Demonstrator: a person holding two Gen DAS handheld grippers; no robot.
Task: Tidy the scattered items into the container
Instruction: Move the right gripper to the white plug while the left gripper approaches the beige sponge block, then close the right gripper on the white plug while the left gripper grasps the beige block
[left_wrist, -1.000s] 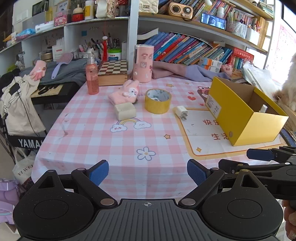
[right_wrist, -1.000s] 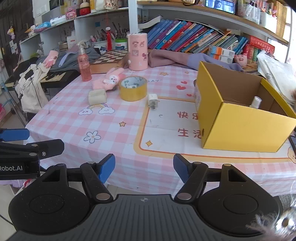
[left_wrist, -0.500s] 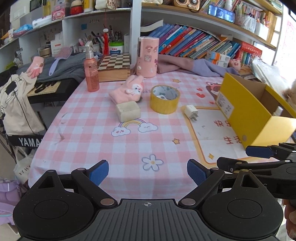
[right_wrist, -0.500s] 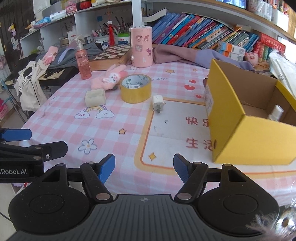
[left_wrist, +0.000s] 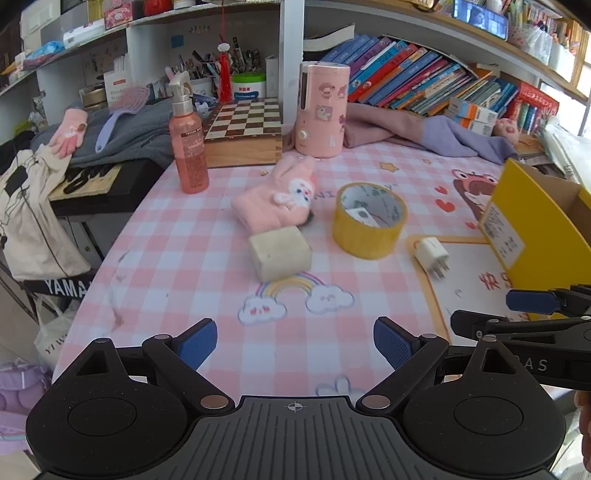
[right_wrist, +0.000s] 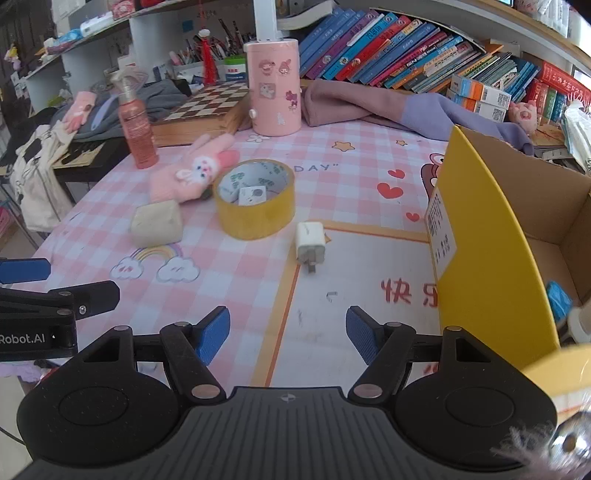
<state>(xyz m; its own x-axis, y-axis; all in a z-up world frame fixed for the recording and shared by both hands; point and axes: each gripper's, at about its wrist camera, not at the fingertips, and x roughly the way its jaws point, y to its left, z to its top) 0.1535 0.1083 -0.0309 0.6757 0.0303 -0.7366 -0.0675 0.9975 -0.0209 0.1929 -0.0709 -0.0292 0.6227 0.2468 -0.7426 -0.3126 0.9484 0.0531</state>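
Four loose items lie on the desk left of the yellow box: white charger plug nearest it, then tape roll, beige block and pink bunny glove. The left hand-held gripper and right hand-held gripper both gape apart, empty, above the desk.

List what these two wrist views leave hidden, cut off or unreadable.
- Yellow box: the left wrist view crops it at the right edge; in the right wrist view its near wall hides most of the floor.
- Blue item inside the box: blurred, unidentifiable.
- White charger: prongs blurred in the right wrist view.
- Tape roll: label inside too small to read.
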